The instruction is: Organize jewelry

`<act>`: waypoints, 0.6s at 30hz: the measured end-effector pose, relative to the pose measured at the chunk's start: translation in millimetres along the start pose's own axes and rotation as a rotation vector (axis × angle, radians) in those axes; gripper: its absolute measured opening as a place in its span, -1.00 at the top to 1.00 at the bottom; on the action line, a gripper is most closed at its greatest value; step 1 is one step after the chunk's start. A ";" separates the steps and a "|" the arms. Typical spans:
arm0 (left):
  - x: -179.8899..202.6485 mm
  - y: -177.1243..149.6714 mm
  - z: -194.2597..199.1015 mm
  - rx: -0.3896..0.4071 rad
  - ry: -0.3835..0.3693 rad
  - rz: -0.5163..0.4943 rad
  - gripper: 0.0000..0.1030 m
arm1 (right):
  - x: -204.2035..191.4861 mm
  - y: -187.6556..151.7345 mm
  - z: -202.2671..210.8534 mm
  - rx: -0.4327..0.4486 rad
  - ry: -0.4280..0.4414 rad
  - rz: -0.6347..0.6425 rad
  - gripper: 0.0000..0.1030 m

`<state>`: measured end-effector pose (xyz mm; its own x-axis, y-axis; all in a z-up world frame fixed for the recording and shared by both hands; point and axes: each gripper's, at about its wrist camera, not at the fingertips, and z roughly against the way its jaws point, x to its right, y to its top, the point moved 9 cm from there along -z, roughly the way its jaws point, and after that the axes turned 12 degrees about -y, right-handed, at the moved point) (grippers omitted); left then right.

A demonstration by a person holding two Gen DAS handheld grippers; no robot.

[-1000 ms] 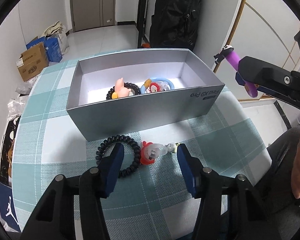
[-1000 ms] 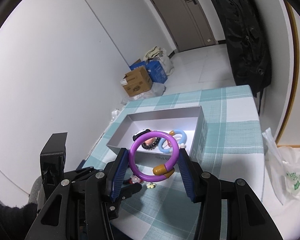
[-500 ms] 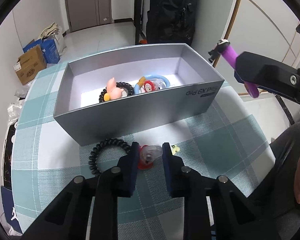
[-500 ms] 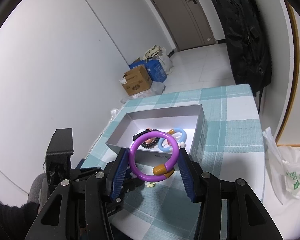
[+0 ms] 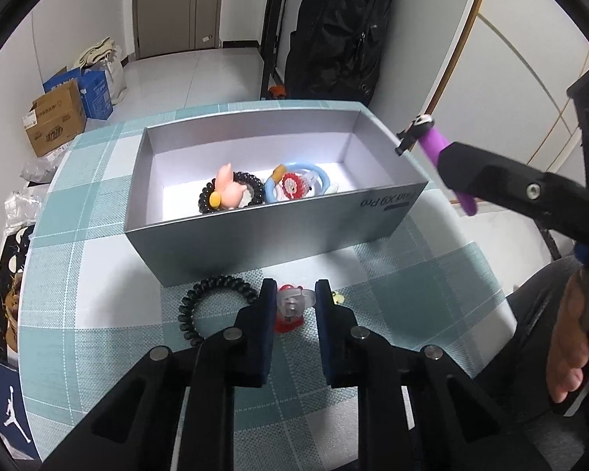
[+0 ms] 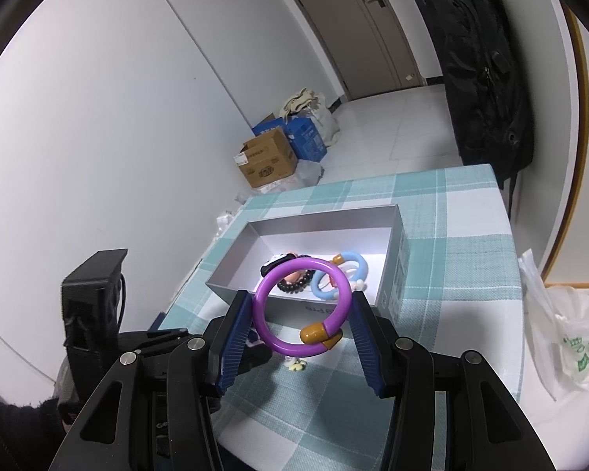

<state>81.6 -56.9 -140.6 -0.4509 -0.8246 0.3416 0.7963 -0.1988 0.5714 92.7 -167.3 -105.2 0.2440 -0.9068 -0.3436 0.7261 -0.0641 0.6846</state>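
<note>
My left gripper (image 5: 294,294) is low on the checked tablecloth, its jaws closing, and the pads press both sides of a clear ring with a red charm (image 5: 292,304). A black spiral hair tie (image 5: 212,286) lies just left of it, a small yellow flower charm (image 5: 337,295) just right. Behind stands the open grey box (image 5: 255,235) holding a pink pig charm (image 5: 229,192) on black beads and a blue bracelet (image 5: 322,174). My right gripper (image 6: 301,302) hovers near the box's right end, shut on a purple bracelet (image 6: 261,306) with an orange clasp.
The table's right edge (image 6: 506,235) is near a white plastic bag (image 6: 561,337). A black backpack (image 5: 333,31) hangs by the door, and cardboard boxes (image 5: 55,117) sit on the floor. A person's hand (image 5: 573,329) holds the right gripper.
The left jaws closed from wide apart onto the clear ring with the red charm. The right gripper kept still with the purple bracelet.
</note>
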 end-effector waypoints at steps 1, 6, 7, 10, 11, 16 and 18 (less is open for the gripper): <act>0.1 1.2 1.2 0.006 -0.009 0.004 0.72 | -0.5 0.5 -0.1 0.002 0.001 0.000 0.05; 4.9 13.6 17.6 0.073 -0.046 0.006 0.72 | -5.9 6.4 -0.1 0.019 0.023 0.001 0.05; 5.9 17.0 21.4 0.093 -0.064 0.008 0.72 | -7.2 7.9 -0.7 0.022 0.027 0.001 0.05; 2.8 26.6 26.8 0.141 -0.097 0.022 0.72 | -10.0 11.8 -5.2 0.023 0.033 0.003 0.05; 1.8 29.2 27.6 0.149 -0.106 0.029 0.72 | -10.6 12.9 -6.6 0.022 0.034 0.003 0.05; -7.1 48.0 35.3 0.208 -0.149 0.061 0.72 | -14.5 18.5 -14.1 0.020 0.044 0.008 0.05; -10.3 55.2 36.9 0.222 -0.156 0.066 0.72 | -16.0 21.8 -17.0 0.020 0.050 0.009 0.05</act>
<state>115.3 -39.8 -85.0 -0.4719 -0.7367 0.4843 0.7255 -0.0123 0.6881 115.6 -147.2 -95.6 0.2826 -0.8855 -0.3689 0.7108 -0.0649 0.7004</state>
